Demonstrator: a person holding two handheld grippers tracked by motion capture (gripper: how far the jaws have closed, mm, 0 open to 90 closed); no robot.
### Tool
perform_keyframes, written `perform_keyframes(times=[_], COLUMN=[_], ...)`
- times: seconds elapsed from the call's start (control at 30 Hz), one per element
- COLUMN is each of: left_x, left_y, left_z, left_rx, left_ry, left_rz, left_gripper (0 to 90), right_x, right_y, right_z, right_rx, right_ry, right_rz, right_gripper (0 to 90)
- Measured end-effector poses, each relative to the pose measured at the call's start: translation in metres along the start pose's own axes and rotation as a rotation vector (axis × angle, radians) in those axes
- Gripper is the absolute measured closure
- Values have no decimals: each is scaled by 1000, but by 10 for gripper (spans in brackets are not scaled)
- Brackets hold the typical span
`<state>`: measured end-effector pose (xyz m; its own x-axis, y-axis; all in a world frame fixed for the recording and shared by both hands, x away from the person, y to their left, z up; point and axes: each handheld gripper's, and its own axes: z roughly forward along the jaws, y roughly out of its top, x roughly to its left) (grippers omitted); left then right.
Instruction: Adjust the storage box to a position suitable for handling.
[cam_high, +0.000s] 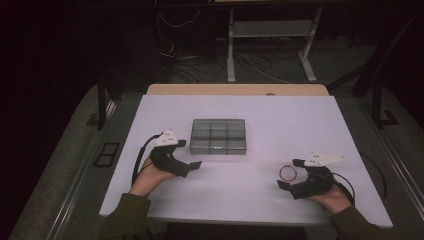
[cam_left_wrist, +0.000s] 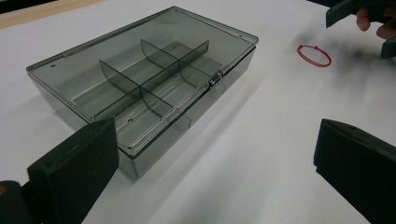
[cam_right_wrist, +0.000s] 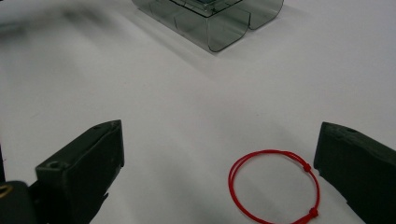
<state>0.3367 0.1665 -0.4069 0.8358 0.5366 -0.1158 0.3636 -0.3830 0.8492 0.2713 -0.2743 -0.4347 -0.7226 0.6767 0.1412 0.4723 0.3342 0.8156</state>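
The cord (cam_right_wrist: 274, 185) lies flat on the table (cam_high: 260, 195), at five o'clock from the closed box (cam_high: 219, 136). Right gripper (cam_high: 288, 173) straddles it, jaws wide, seemingly for pickup. Left gripper (cam_high: 189, 153), jaws wide and empty, waits beside the box, likely for its latch (cam_left_wrist: 215, 79).

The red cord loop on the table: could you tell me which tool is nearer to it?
Right. The right tool has the red cord loop lying between its open jaws; the left tool sits across the table beside the clear box.
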Motion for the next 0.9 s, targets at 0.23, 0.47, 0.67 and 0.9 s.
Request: perform_keyframes(times=[0.23,0.47,0.67,0.9], left_x=[0,2,6,8], left_y=[3,7,10,18], left_z=[3,6,9,13], left_rx=[-1,-8,-13,-23], left_ry=[-1,4,-2,2], left_rz=[0,-3,-7,-1], left_gripper=[0,0,0,0], right_x=[0,0,-1,0], right_y=[0,0,0,1], right_z=[-1,-1,0,-1], right_rx=[-1,-4,-3,-8], right_ry=[3,7,6,10], right_rz=[0,2,1,6], right_gripper=[14,14,14,15])
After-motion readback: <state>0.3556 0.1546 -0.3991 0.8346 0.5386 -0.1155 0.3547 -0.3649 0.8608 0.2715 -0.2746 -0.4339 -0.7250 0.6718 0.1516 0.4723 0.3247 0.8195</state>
